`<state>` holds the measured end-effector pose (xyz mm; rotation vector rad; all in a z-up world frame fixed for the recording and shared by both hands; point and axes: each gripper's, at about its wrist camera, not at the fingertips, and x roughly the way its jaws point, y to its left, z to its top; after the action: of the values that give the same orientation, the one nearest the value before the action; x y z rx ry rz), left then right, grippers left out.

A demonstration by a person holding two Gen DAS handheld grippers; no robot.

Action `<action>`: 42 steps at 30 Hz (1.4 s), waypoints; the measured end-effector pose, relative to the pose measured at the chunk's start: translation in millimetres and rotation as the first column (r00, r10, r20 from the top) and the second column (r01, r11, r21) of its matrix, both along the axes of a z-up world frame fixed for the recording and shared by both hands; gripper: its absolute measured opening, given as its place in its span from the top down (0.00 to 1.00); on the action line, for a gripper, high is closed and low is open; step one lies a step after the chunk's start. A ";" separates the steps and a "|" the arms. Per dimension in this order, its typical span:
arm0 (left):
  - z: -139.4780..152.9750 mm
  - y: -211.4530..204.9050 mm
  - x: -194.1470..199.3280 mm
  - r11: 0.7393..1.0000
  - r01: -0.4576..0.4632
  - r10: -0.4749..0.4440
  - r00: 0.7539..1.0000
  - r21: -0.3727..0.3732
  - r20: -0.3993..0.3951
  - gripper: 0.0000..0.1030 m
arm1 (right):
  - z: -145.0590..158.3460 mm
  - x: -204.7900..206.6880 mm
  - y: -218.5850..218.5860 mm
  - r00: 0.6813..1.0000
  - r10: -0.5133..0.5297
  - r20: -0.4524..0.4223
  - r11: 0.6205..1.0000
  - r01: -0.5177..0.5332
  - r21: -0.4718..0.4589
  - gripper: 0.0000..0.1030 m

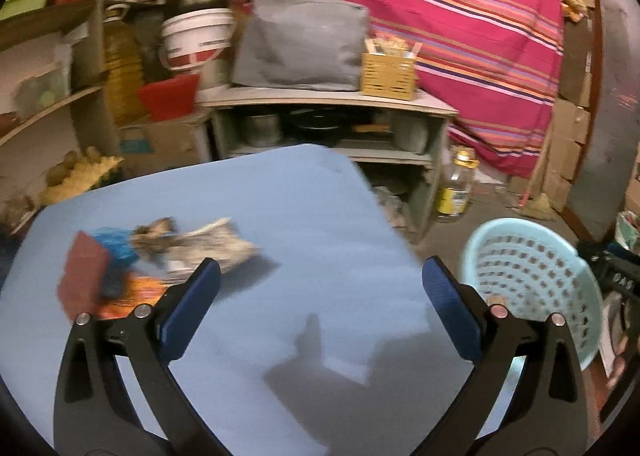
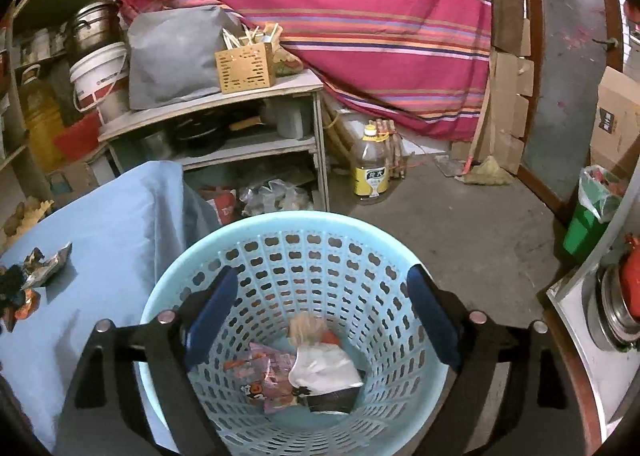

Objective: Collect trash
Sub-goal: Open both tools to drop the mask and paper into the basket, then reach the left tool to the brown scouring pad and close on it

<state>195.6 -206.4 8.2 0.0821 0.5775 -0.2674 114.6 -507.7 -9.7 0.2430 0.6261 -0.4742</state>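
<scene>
Surface (image 1: 280, 216): light blue cloth, plain. Basket (image 2: 304, 232): pale aqua plastic, perforated grid of holes. Both grippers black with dark blue pads (image 1: 448, 304). Wrappers on surface, left of frame: maroon card (image 1: 82, 276), blue bag (image 1: 116, 242), orange wrapper (image 1: 132, 296), silver-grey foil (image 1: 216, 244). In basket: pink-orange packet (image 2: 264, 376), white-and-black pouch (image 2: 324, 372). Blanket (image 1: 460, 16), upper frame: magenta with orange, pink, purple stripes. Grey bag (image 1: 300, 40), yellow slotted box (image 1: 388, 74).
</scene>
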 end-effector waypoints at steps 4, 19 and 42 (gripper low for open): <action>-0.1 50.9 13.5 0.996 -0.085 0.085 0.996 0.013 -0.007 0.05 | 1.8 7.8 16.5 1.000 -0.010 0.000 1.000 0.010 -0.020 0.16; -34.9 183.6 78.1 0.963 -0.265 0.269 0.958 0.056 -0.102 0.05 | -9.8 77.8 120.8 0.992 0.124 -0.029 0.992 -0.124 0.012 0.16; -54.1 209.1 126.2 0.985 -0.173 0.171 0.966 0.007 -0.192 0.10 | -25.2 160.2 264.4 0.916 0.378 -0.135 0.915 -0.392 -0.099 0.16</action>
<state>321.8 2.7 -45.9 -0.0045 0.7706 -0.1090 274.8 -243.3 -34.9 -0.0302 0.7334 -0.1438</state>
